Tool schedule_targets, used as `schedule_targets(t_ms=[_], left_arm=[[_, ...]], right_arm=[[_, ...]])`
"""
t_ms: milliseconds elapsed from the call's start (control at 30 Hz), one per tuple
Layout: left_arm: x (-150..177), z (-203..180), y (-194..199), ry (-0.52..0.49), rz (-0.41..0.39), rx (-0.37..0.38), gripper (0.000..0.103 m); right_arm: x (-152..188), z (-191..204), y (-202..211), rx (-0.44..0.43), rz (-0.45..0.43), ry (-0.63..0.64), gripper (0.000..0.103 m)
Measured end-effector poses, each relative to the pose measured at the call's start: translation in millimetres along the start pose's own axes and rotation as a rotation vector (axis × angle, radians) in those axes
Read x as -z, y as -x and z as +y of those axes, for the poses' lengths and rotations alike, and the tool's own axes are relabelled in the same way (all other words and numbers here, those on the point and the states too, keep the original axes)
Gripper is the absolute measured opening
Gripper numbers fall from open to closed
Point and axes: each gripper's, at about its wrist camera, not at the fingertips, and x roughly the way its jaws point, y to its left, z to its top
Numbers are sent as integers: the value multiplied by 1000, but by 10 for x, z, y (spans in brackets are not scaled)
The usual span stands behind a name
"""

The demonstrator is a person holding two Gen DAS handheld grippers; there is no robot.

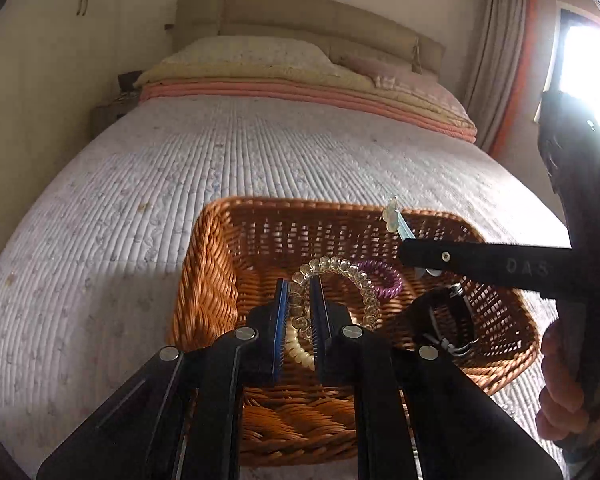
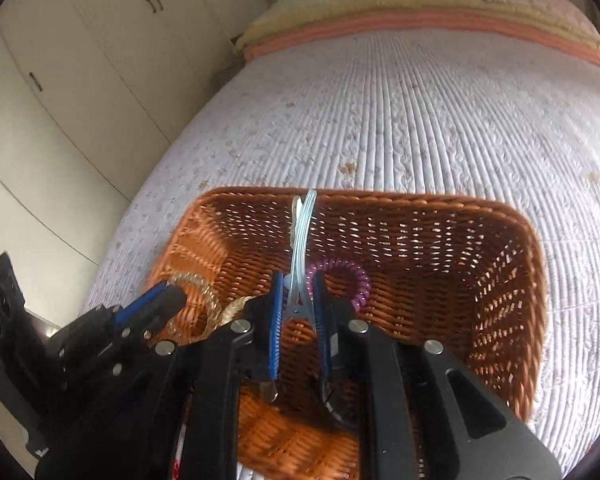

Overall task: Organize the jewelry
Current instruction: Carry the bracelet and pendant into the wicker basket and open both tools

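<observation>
A brown wicker basket (image 1: 204, 272) (image 2: 500, 280) stands on the bed. My left gripper (image 1: 300, 286) is shut on a bracelet of clear faceted beads (image 1: 340, 266), held over the basket's inside. In the right wrist view the left gripper (image 2: 168, 294) comes in from the left with the golden-looking bracelet (image 2: 204, 300). My right gripper (image 2: 296, 284) is shut on a pale blue hair clip (image 2: 306, 232) that sticks up past the fingertips, above the basket. From the left wrist view the right gripper (image 1: 406, 252) reaches in from the right with the clip (image 1: 396, 216).
A purple spiral hair tie (image 1: 384, 280) (image 2: 358, 280) and a dark band with a metal clasp (image 1: 448, 320) lie in the basket. The quilted white bedspread (image 1: 220, 152) spreads around it, with folded blankets and pillows (image 1: 300, 80) at the head. A hand (image 1: 560, 380) grips the right tool.
</observation>
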Motion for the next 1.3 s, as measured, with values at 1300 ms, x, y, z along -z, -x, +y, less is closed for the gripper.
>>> schedule_targets(t_ms=[1300], left_arm=[[547,-175,1499,-6,-128,152,49]], right_arm=[[1043,207,1488,65,-190,77,41]])
